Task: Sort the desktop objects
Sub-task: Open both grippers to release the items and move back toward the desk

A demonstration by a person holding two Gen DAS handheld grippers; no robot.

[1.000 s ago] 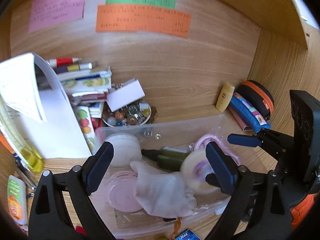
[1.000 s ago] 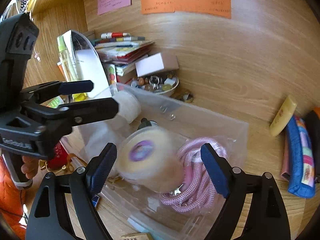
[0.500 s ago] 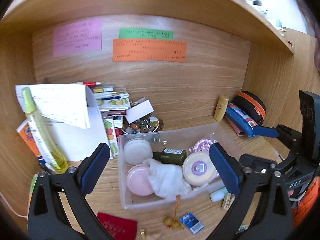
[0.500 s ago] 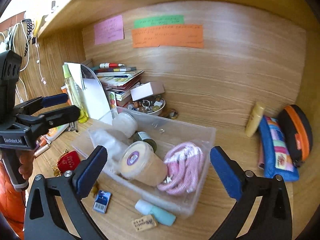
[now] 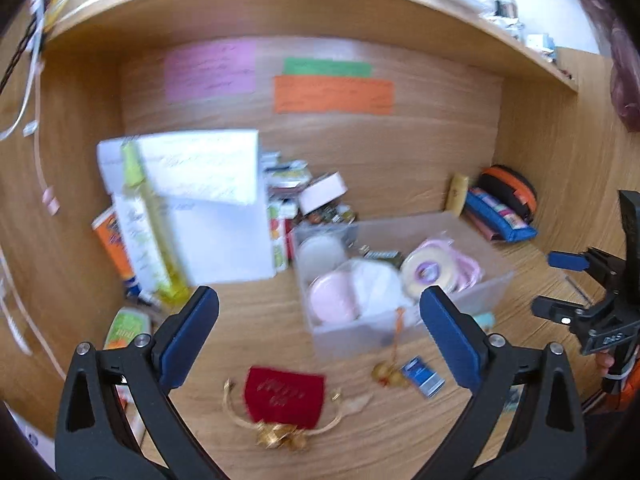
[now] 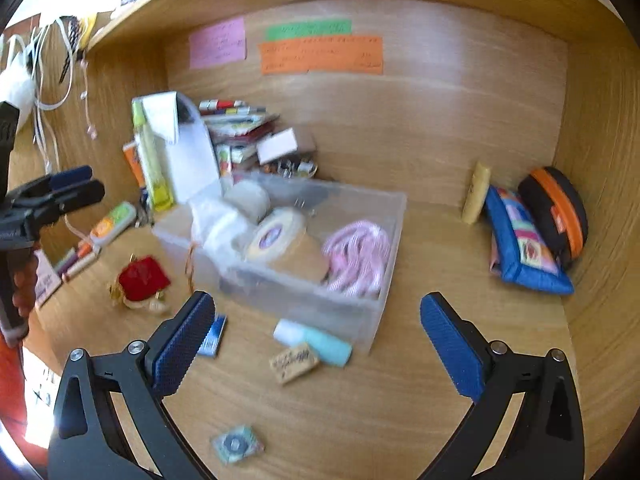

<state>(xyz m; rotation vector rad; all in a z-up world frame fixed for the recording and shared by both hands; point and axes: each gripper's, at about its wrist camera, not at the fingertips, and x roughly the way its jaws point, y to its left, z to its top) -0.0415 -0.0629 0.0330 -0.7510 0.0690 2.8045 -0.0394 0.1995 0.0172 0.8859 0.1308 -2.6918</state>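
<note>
With both grippers [image 5: 319,334] [image 6: 317,338] spread empty before the bin [image 6: 384,216], a hasty reach could scatter its loose neighbours.

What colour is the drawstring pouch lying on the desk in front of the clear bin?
Red pouch with gold cords, clearest in the left wrist view.

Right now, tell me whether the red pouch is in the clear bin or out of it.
Out. The red pouch lies on the wooden desk in front of the clear bin, apart from its wall.

Writing on orange note [image 5: 334,95] blurred
</note>
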